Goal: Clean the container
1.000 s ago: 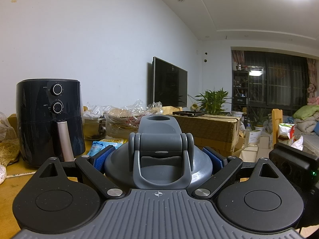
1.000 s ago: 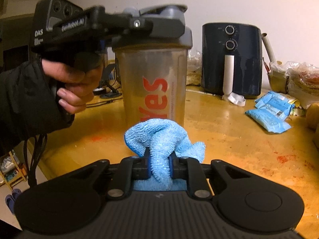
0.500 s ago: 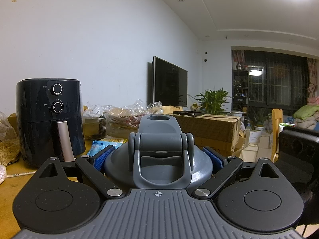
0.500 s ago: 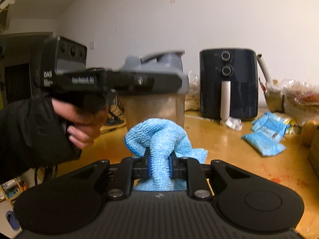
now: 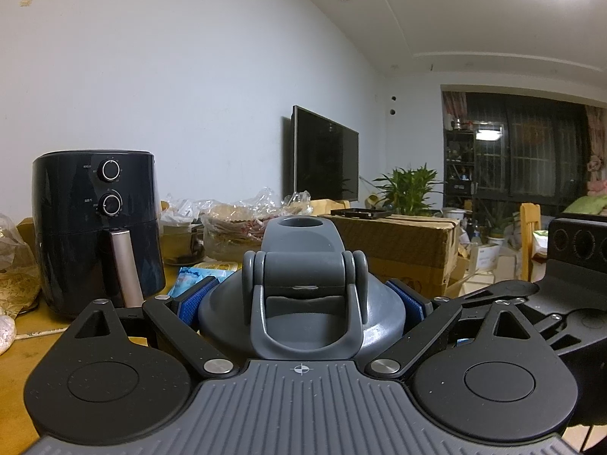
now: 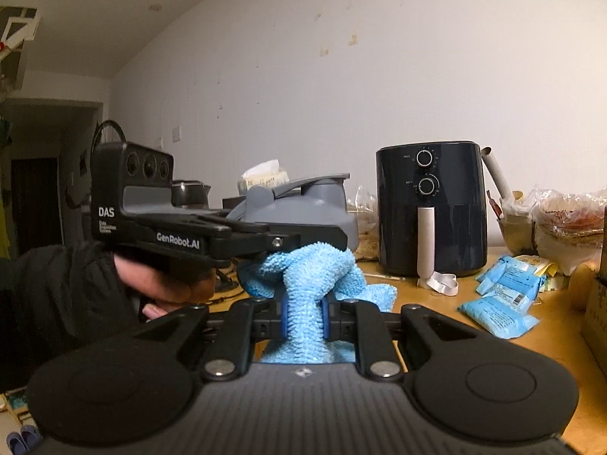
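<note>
Here the left gripper (image 5: 302,301) pinches the container's grey lid (image 5: 301,288); the right gripper (image 6: 302,316) pinches a blue cloth (image 6: 307,284) beside it, with an air fryer (image 6: 432,208) and blue packets (image 6: 500,299) far right.

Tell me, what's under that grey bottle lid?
The blue cloth bunched in the right gripper sits just below the lid. The bottle underneath is hidden behind the left gripper and the cloth.

Grey lid (image 5: 301,303); light blue fuzzy cloth (image 6: 309,284); glossy black air fryer (image 6: 432,208); yellow-brown desk (image 6: 436,314); blue packets (image 6: 500,303).
</note>
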### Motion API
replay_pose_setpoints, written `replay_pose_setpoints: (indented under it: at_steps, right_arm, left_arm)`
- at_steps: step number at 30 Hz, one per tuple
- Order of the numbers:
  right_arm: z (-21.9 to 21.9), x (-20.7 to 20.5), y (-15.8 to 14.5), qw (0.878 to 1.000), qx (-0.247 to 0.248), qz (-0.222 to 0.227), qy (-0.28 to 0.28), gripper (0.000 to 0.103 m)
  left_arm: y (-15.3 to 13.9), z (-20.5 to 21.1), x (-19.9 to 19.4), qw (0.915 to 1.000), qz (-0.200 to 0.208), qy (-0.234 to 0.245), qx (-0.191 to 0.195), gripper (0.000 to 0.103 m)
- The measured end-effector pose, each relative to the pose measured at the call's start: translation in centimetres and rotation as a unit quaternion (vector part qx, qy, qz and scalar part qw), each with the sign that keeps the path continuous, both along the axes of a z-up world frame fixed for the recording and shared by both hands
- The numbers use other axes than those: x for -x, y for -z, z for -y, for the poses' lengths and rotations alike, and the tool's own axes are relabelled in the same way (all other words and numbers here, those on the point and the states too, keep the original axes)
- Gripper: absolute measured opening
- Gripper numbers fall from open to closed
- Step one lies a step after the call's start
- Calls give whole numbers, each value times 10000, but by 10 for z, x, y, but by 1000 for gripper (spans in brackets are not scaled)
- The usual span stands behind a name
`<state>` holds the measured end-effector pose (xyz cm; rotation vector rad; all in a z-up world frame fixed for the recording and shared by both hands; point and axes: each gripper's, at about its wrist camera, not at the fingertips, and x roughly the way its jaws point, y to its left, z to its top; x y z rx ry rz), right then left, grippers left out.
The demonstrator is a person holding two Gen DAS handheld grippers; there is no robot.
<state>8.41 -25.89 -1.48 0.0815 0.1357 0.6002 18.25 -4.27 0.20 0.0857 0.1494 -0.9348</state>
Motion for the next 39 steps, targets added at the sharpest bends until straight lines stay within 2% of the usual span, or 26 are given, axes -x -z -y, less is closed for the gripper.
replay_pose_setpoints:
  at_steps: [16,33,39]
  right_arm:
    - [2,3,4,9999,72,18,84,11]
    - [24,33,6,9995,120,27,277,12]
    - [27,38,11,9994,69,-69,318,13]
  left_arm:
    - [1,1,3,10000,37,-53,26,95]
    - [-1,1,2,9999,26,-113,21,95]
    - [-3,4,6,9995,113,-271,-71,96]
